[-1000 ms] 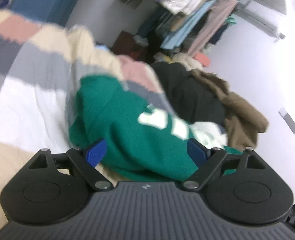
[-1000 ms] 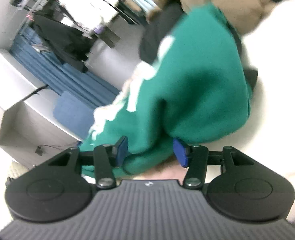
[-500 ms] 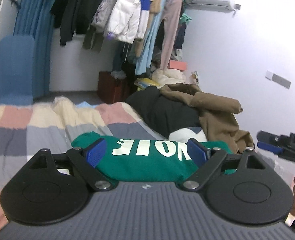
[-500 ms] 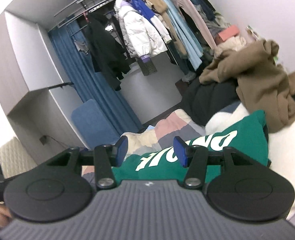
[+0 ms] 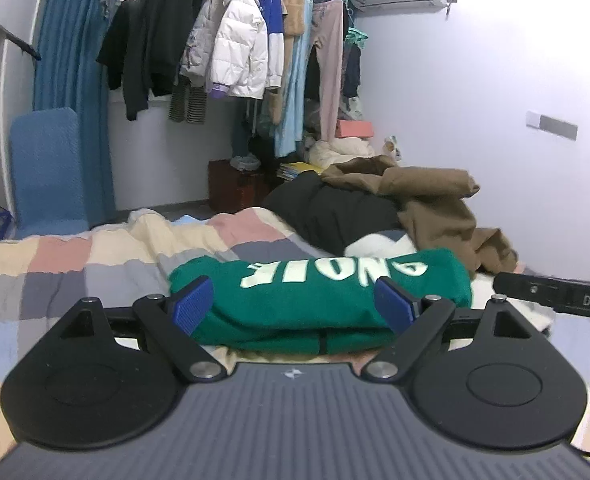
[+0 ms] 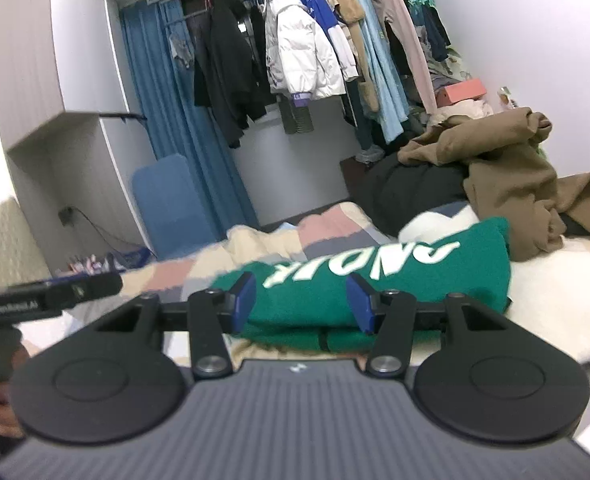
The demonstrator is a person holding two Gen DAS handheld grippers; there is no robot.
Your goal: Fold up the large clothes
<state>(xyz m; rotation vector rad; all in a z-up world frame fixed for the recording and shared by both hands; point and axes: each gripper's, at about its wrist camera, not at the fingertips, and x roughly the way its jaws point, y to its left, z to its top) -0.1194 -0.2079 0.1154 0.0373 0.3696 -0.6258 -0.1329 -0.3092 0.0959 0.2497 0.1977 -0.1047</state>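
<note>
A green sweatshirt (image 5: 319, 300) with white letters lies folded into a compact bundle on the patchwork bedspread (image 5: 95, 264). It also shows in the right wrist view (image 6: 375, 280). My left gripper (image 5: 293, 308) is open and empty, its blue pads either side of the bundle, a little short of it. My right gripper (image 6: 301, 300) is open and empty, level with the bundle's near edge. The right gripper's body (image 5: 555, 298) shows at the right of the left wrist view. The left gripper's body (image 6: 43, 296) shows at the left of the right wrist view.
A brown coat (image 5: 435, 204) and a black garment (image 5: 335, 212) are heaped on the bed behind the sweatshirt, over a white fleece (image 6: 555, 280). A clothes rail (image 5: 255, 40) with hanging clothes stands at the far wall. A blue chair (image 5: 47, 168) stands left.
Both grippers have pulled back from the green sweatshirt and tilted up level. The sweatshirt now lies still, folded on the bed, with nothing held.
</note>
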